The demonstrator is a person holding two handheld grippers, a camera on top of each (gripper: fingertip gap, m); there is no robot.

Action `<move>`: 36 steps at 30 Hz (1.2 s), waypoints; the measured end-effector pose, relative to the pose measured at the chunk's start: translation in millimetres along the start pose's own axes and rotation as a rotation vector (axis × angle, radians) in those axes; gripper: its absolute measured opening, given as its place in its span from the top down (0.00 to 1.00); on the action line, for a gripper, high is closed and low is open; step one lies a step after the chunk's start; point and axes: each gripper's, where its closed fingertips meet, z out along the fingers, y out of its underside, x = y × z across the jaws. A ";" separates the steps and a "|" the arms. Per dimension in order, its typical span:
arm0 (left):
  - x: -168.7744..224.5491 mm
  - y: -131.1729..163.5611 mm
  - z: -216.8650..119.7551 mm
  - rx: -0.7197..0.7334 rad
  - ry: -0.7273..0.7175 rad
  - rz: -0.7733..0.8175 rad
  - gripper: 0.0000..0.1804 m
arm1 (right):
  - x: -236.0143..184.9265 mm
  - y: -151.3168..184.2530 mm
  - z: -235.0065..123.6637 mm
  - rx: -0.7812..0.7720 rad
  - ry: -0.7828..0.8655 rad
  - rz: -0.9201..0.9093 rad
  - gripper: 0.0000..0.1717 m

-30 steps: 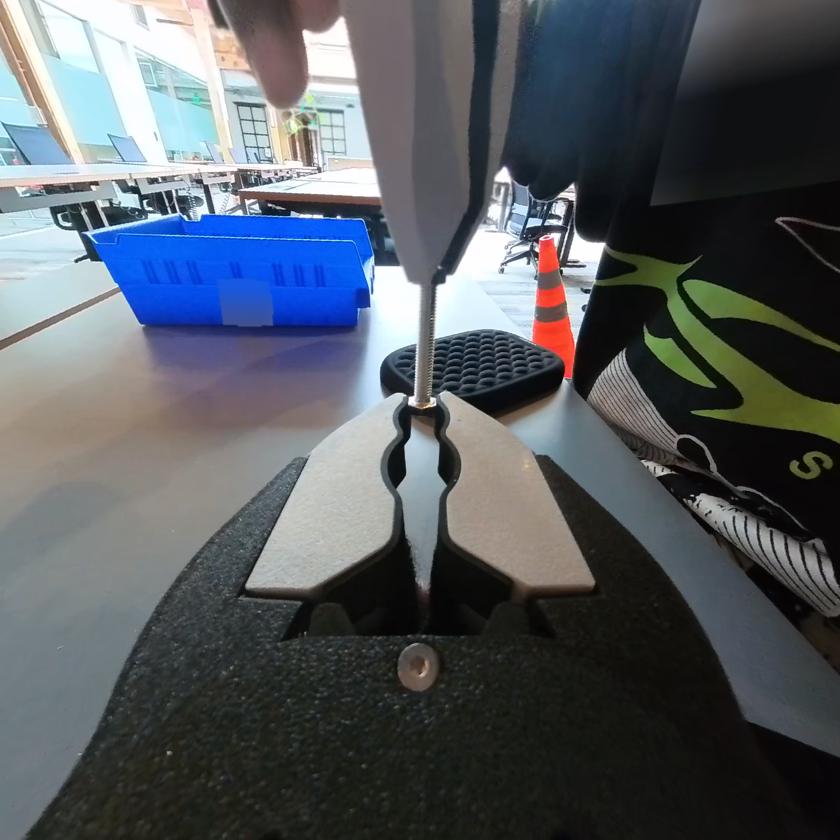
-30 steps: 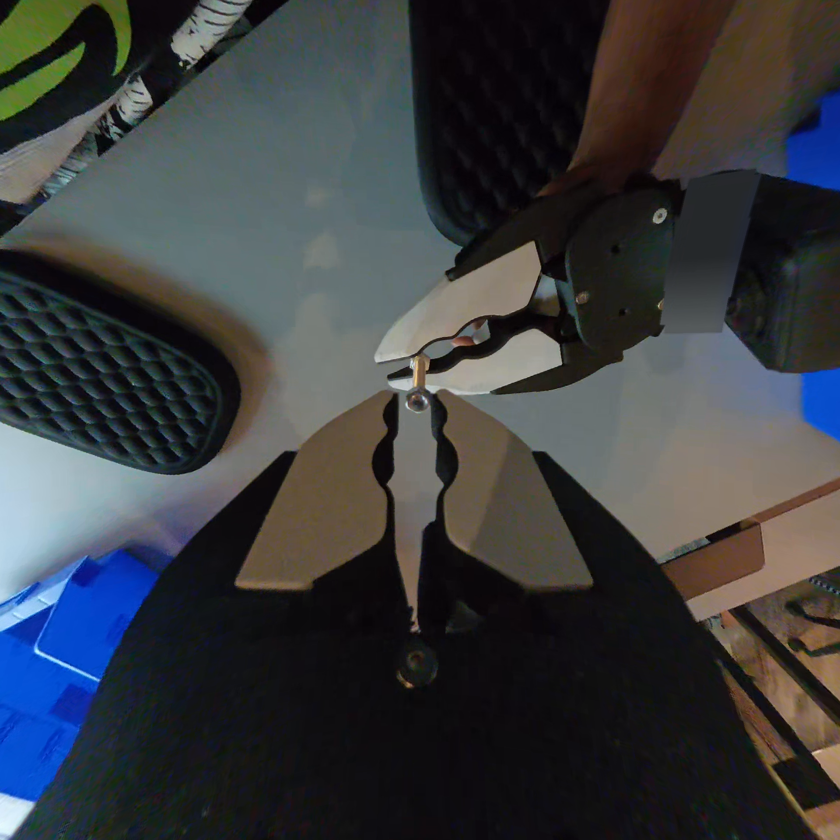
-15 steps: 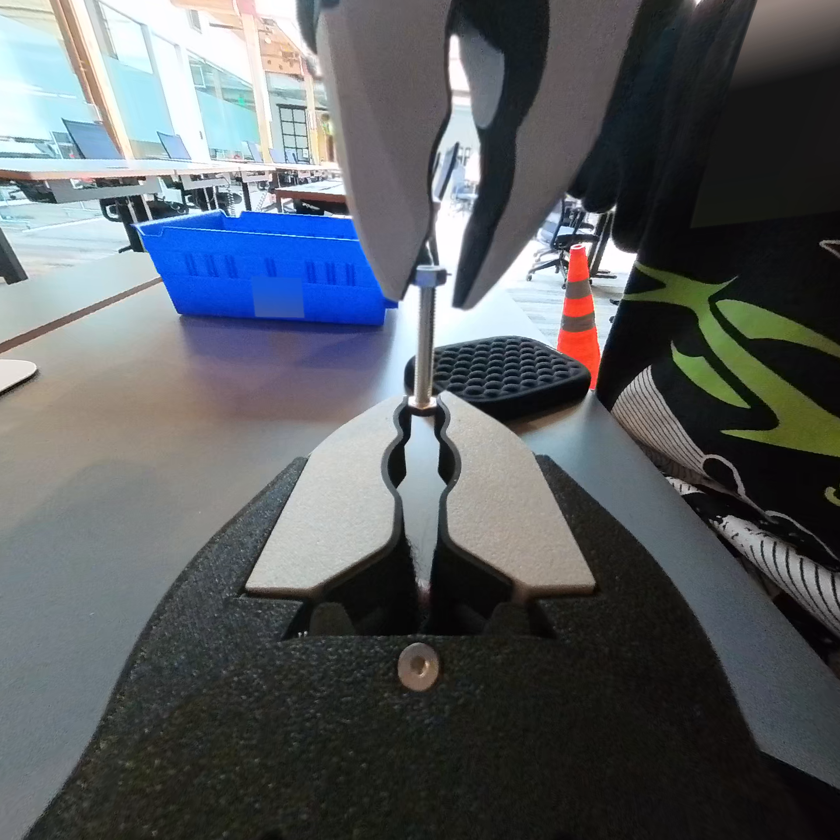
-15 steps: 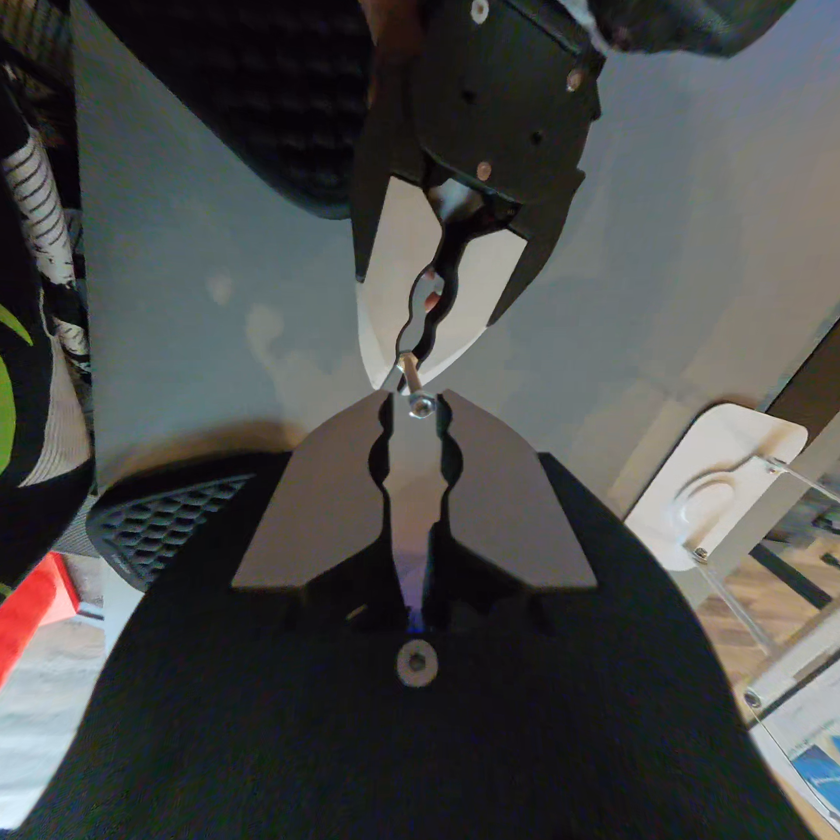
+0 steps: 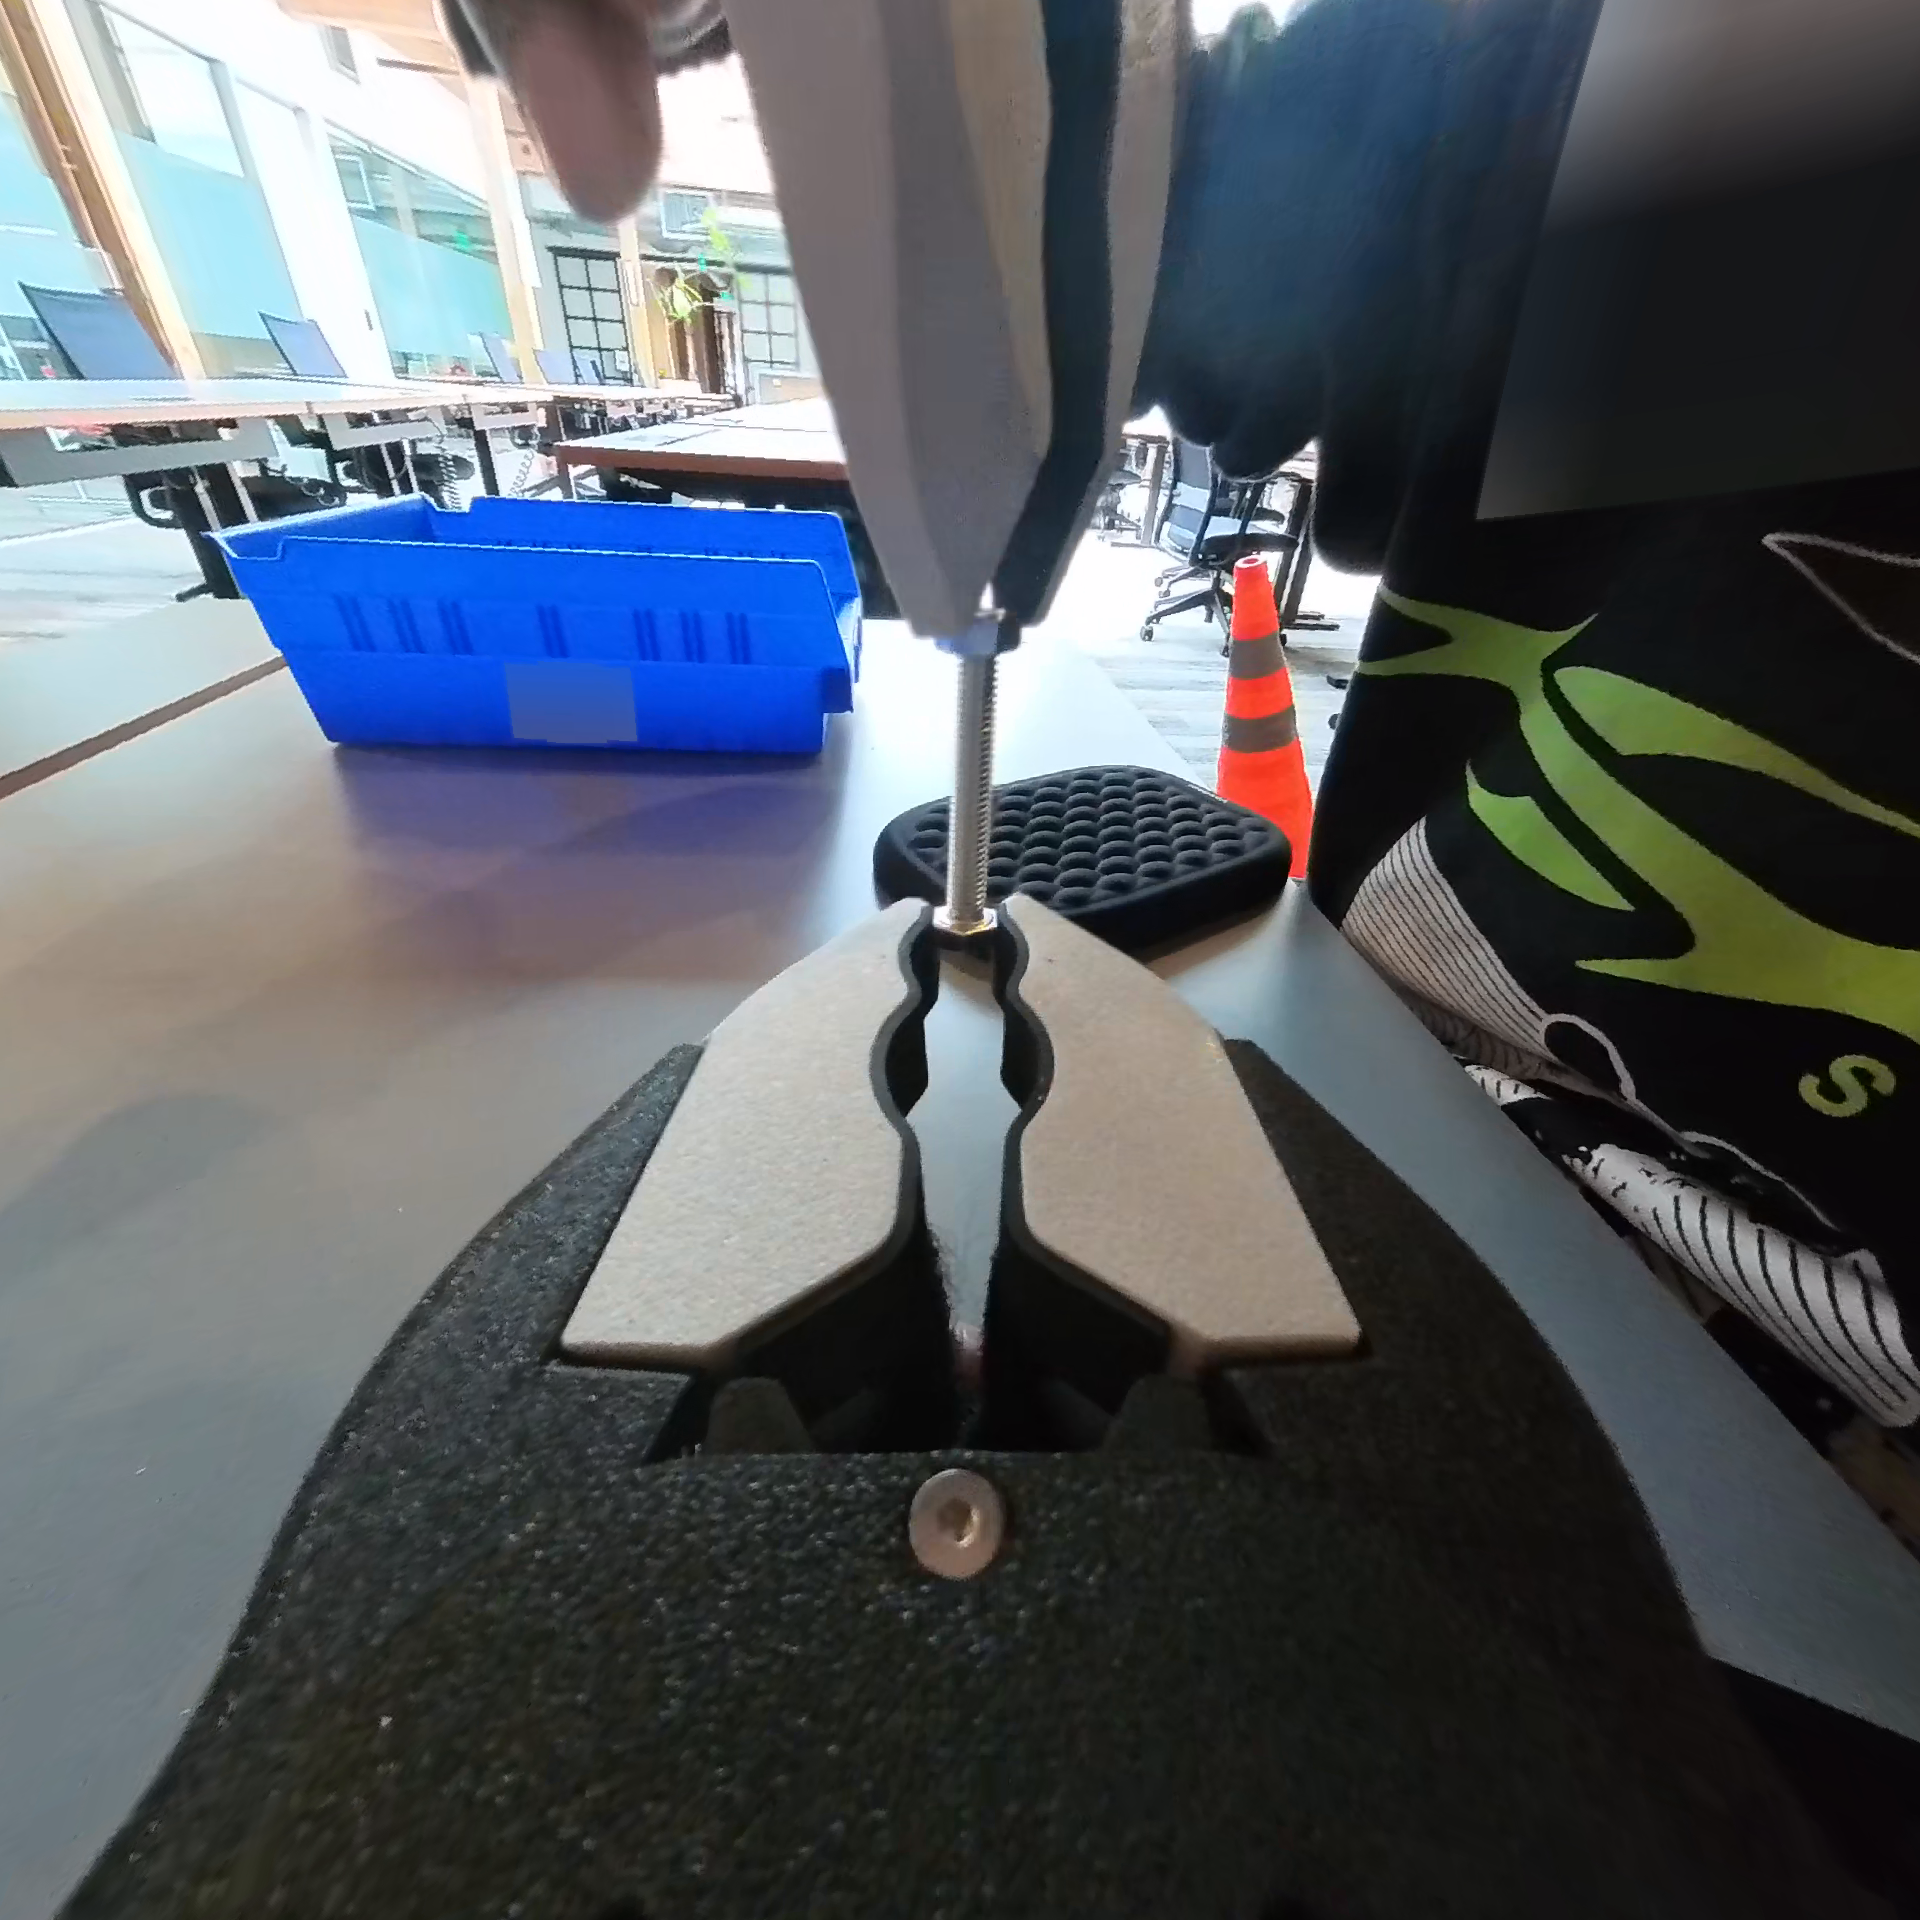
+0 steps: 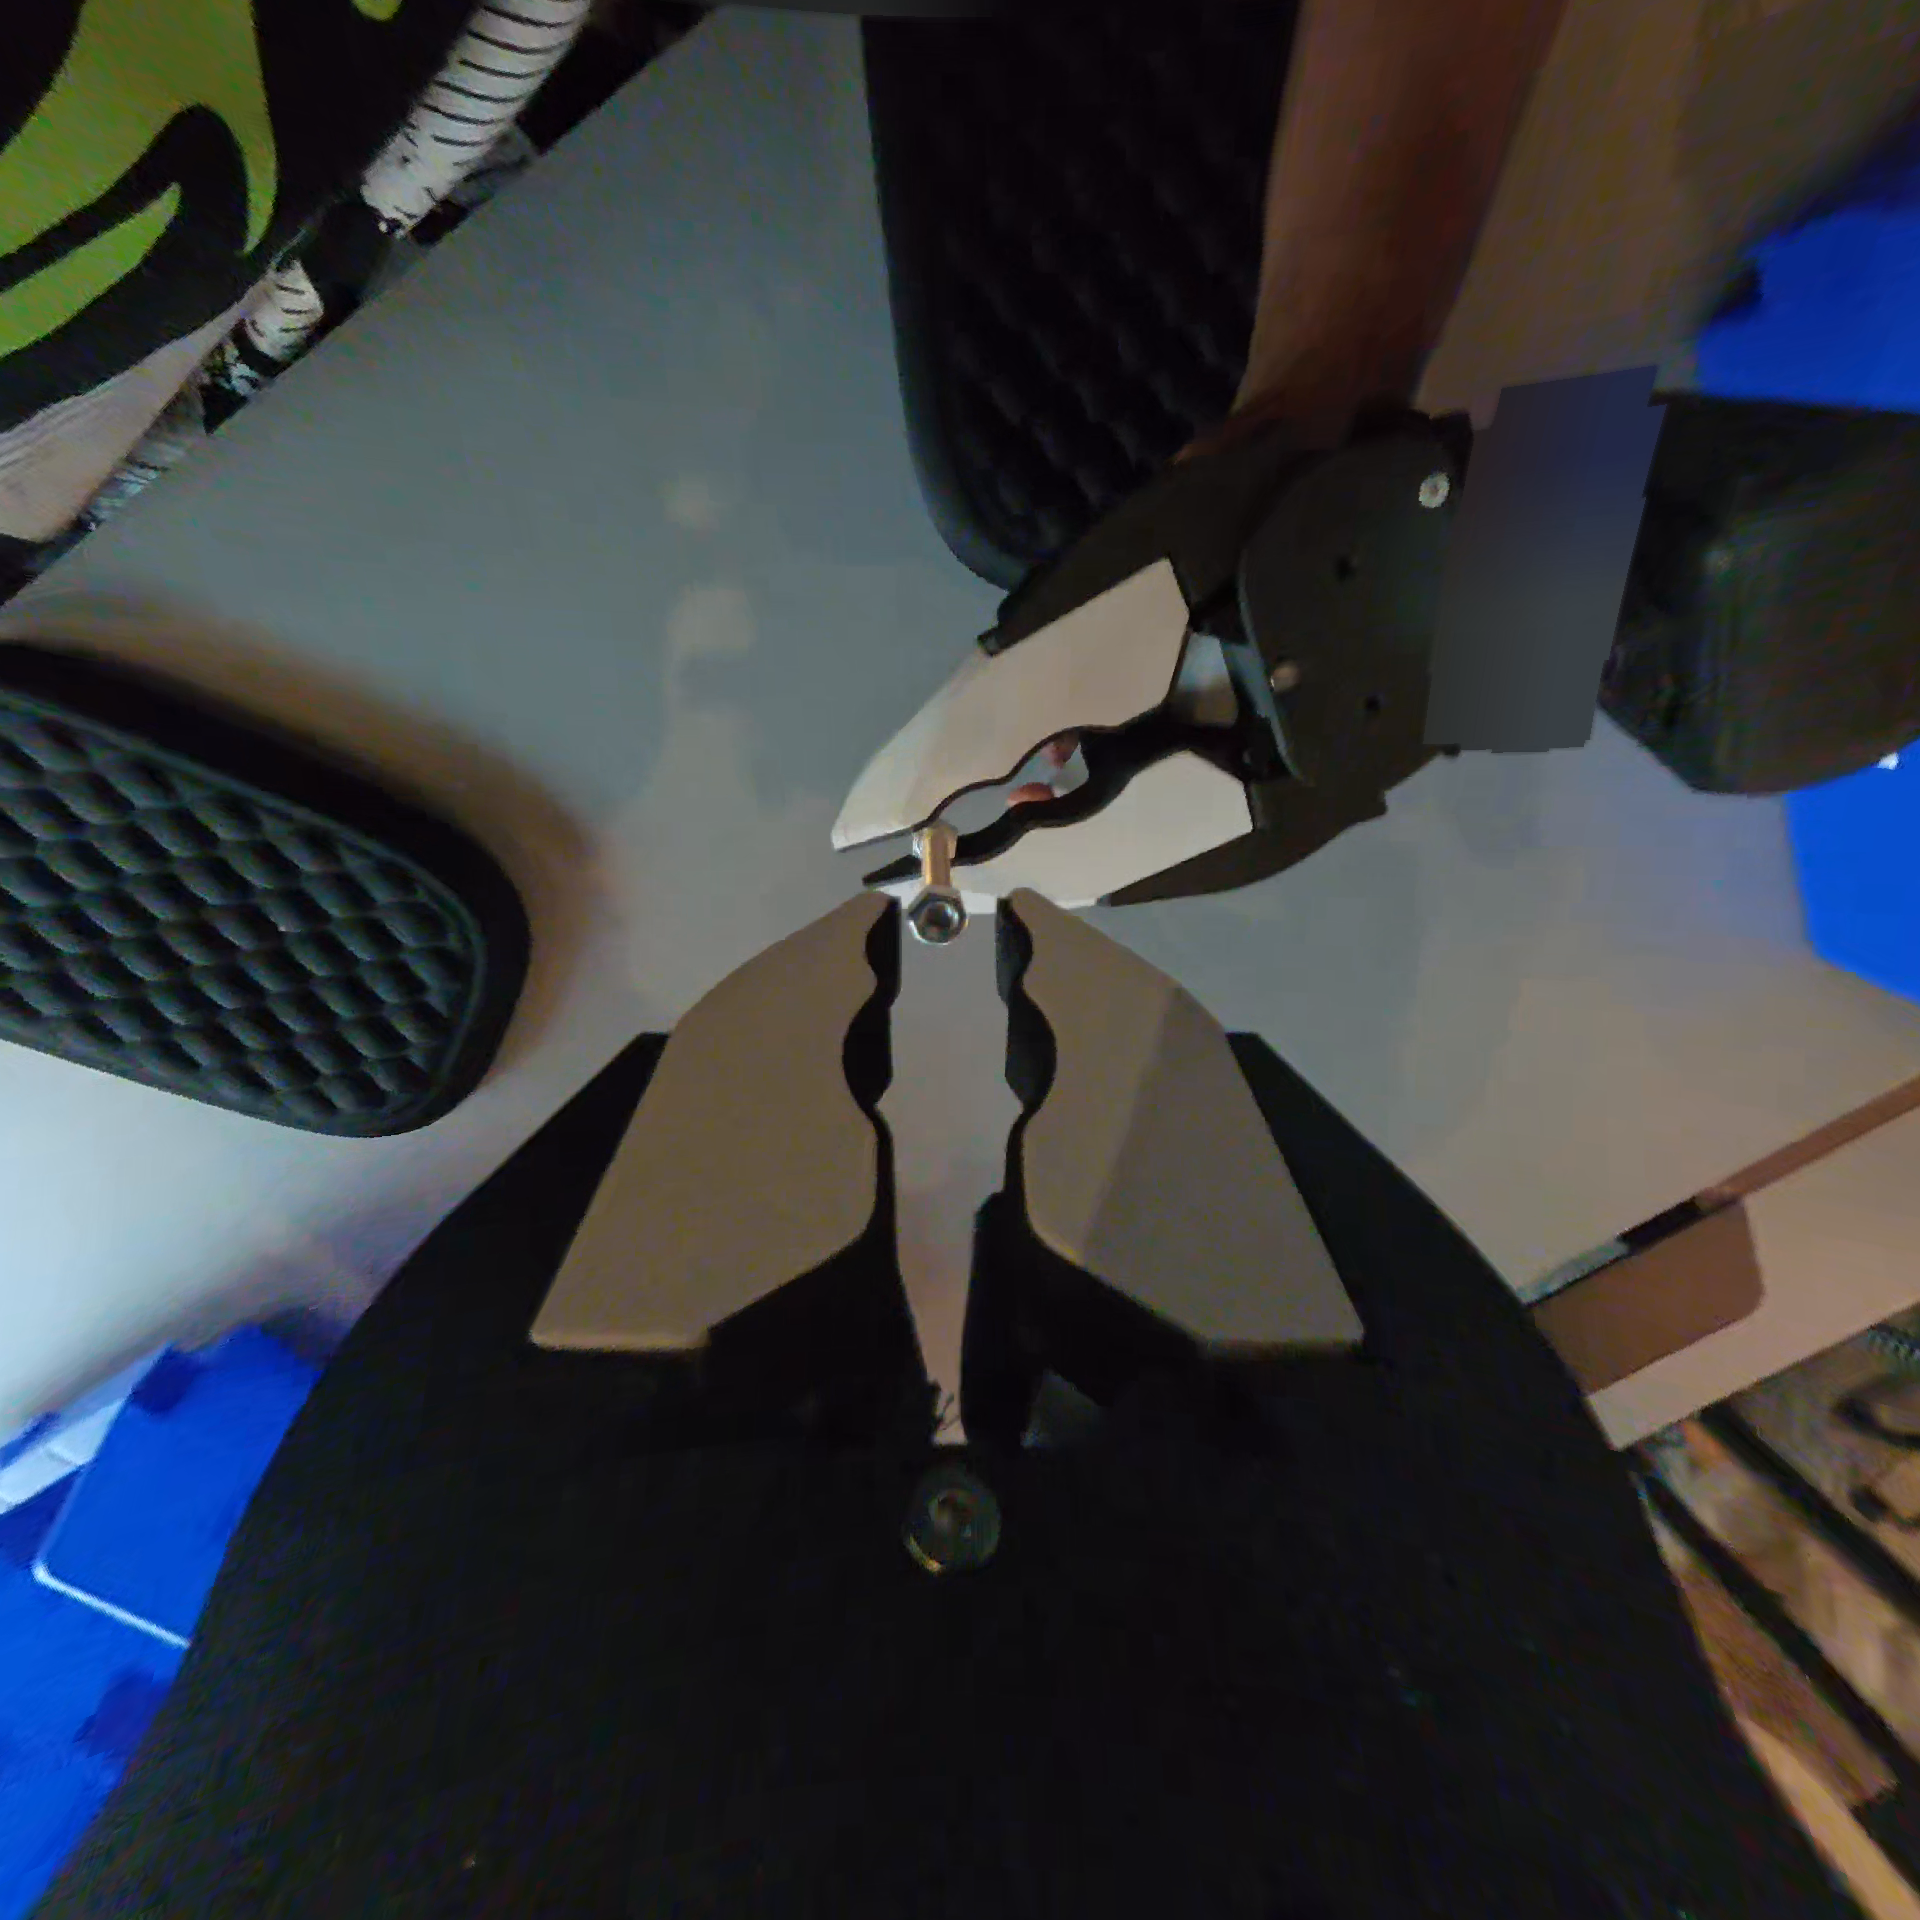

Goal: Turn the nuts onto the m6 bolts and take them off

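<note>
The left gripper point(image 5: 966, 920) pinches the bolt point(image 5: 971, 790) upright by its head; the nut point(image 6: 935, 918) caps its top end, seemingly untouched between the right gripper point(image 6: 945, 914)'s parted fingers.

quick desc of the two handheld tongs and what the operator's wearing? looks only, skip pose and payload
Both tongs match: flat pale grey fingers with wavy, scalloped black-edged inner rims, set in a rough-textured black body with one silver screw on the centreline. No cables visible. The operator's top is black with lime-green graphics and a white, black-striped print.
</note>
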 end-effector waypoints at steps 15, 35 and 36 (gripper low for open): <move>-9.5 2.6 0.9 -0.022 -0.074 -0.002 0.95 | 3.3 9.2 4.3 -0.136 0.097 0.722 0.94; 0.8 0.6 0.6 -0.004 0.007 0.005 0.95 | 1.6 1.9 3.4 -0.079 -0.002 -0.047 0.94; 0.5 0.8 0.8 -0.005 0.004 0.005 0.95 | 1.6 2.2 3.4 -0.085 -0.001 -0.025 0.94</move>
